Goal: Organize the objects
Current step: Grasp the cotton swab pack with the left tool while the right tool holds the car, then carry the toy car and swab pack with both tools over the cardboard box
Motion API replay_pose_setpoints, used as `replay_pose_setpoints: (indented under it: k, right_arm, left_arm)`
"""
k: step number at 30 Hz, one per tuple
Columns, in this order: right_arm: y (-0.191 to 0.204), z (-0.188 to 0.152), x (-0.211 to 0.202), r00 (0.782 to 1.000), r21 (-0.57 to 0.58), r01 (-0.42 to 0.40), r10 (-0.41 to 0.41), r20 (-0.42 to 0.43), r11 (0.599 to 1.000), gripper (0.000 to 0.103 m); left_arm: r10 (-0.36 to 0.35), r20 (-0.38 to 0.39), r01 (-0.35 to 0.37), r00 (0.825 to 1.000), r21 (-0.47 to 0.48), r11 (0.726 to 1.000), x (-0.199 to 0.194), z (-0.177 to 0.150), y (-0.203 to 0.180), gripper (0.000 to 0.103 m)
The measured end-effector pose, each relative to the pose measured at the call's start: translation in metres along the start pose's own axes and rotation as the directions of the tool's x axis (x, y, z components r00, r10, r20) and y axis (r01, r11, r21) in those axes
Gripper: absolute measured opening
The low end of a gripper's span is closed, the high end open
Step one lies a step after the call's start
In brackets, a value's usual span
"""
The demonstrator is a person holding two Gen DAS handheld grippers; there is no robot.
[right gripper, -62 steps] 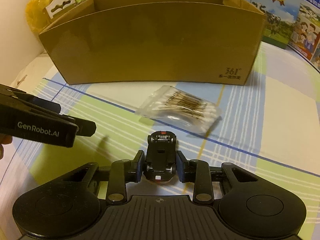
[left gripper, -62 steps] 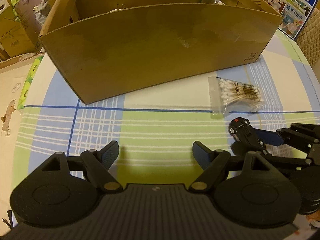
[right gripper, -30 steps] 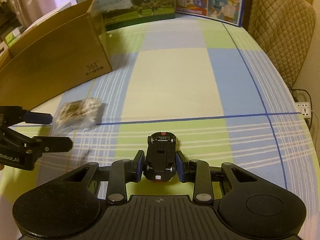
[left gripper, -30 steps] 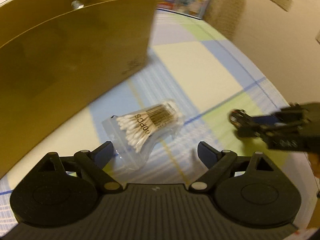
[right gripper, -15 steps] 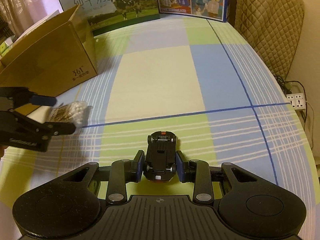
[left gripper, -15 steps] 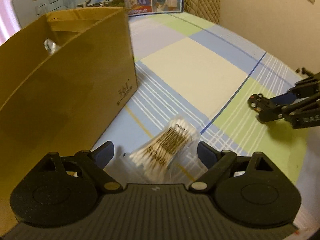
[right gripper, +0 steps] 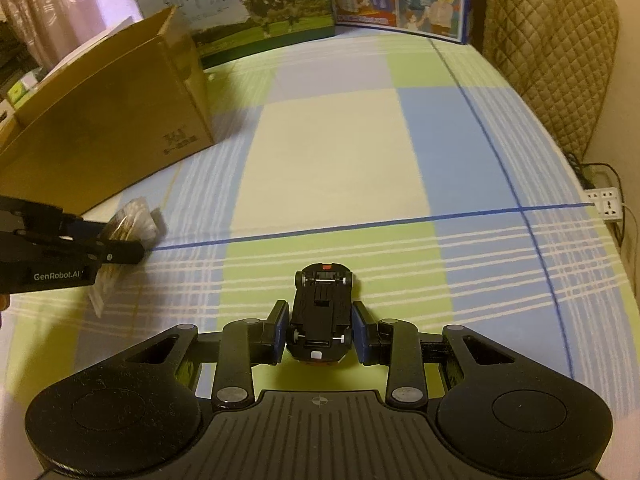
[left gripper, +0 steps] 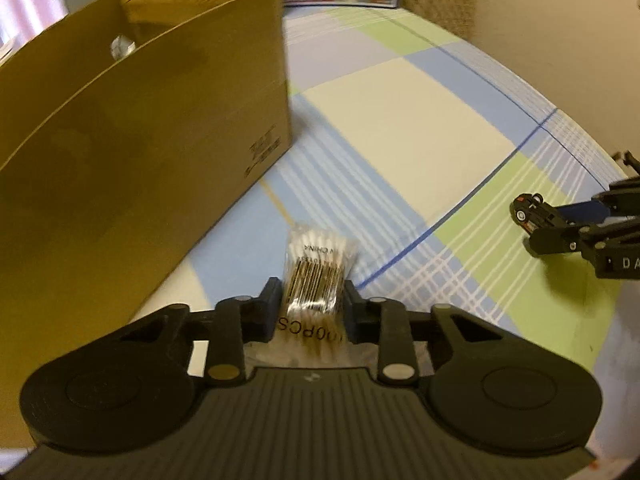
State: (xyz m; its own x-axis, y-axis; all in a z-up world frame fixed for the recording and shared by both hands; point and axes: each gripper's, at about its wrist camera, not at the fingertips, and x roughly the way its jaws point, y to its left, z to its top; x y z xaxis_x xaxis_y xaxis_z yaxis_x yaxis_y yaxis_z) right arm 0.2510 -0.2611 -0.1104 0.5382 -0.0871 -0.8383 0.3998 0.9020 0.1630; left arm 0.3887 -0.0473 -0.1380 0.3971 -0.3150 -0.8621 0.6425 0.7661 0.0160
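Presently, a bag of cotton swabs (left gripper: 314, 276) is pinched across its middle by the left gripper (left gripper: 313, 308), just beside the open cardboard box (left gripper: 132, 152), presumably so it can be lifted over the wall and dropped inside. A toy car (right gripper: 321, 312), turned underside up, is clamped lengthwise by the right gripper (right gripper: 320, 338) above the checked tablecloth (right gripper: 336, 152), well apart from the box, seemingly held ready for its turn.
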Motion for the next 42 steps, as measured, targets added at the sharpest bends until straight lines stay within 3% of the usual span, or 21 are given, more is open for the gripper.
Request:
replay_pose_setpoints:
  k: [9,24,34,42]
  right_arm:
    - [0.031,-0.007,0.004,0.996,-0.061,-0.083,0.082,-0.017,0.995,0.030]
    - [0.090,-0.011,-0.008,0.974,-0.214,-0.225,0.223,-0.037,0.951,0.030]
    - [0.125,0.010,-0.028,0.949,-0.291,-0.304,0.317,-0.006,0.907,0.030]
    - [0.159,0.053,-0.042,0.909,-0.337,-0.370,0.412,0.061,0.866,0.030]
  left_arm:
    - [0.034,-0.063,-0.044,0.997,-0.175,0.984,-0.024,-0.038,0.008,0.023]
    - [0.068,-0.111,-0.103,0.991,-0.341,0.934,-0.079,-0.102,0.024,0.021]
    - [0.136,-0.011,-0.129,0.991,-0.409,0.903,-0.136,-0.100,0.041,0.021]
    - [0.215,0.093,-0.153,0.972,-0.443,0.883,-0.179,-0.070,0.071,0.021]
